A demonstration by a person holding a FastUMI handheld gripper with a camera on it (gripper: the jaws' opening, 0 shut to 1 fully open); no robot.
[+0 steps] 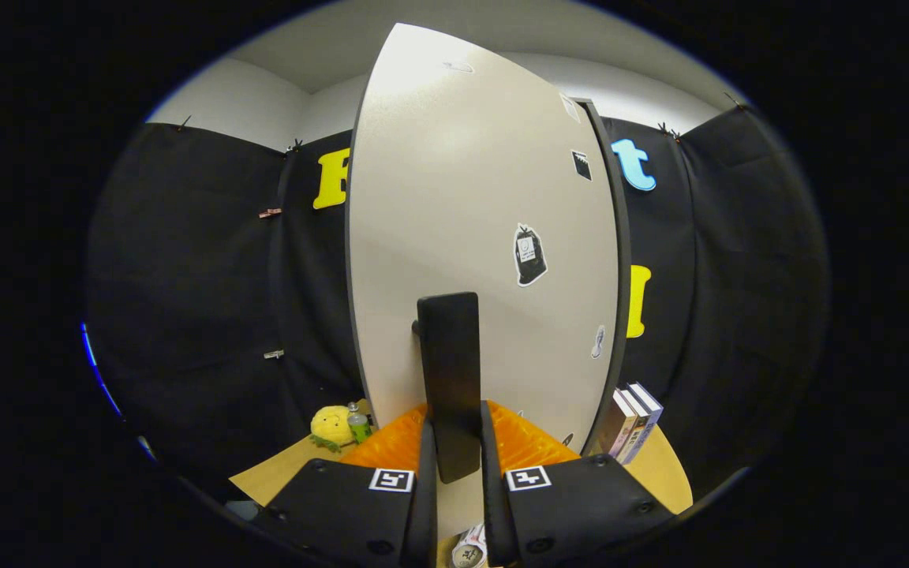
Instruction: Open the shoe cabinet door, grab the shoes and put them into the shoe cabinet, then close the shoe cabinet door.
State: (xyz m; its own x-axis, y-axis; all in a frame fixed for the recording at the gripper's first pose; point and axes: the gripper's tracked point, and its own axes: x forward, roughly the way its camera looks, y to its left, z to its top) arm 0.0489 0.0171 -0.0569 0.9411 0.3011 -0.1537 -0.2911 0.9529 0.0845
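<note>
On the far left, the black cloth wall hangs in folds, with a small clip pinned high on it and another clip lower down. Below them, on the light wooden tabletop, sits a yellow plush toy, and touching its right side stands a small bottle with a green label.

The middle is taken up by the shoe cabinet door, a pale flat panel with a dark edge, seen close up and rising well above the gripper. Several stickers are scattered over its right half; what they show is too small to tell. A black upright handle stands out from the lower part of the door, its lower end hanging between the two fingers. The jaws sit close in on either side of that handle, almost closed, and both fingers appear to press against it, so the handle is gripped. Just behind the fingers, at the foot of the door, lies something ribbed and orange; I cannot tell what it is. Right beneath the fingers, a small can peeks out.

To the right of the door's dark edge, three books stand leaning together on the tabletop, near the right finger, with more black cloth wall behind them.
</note>
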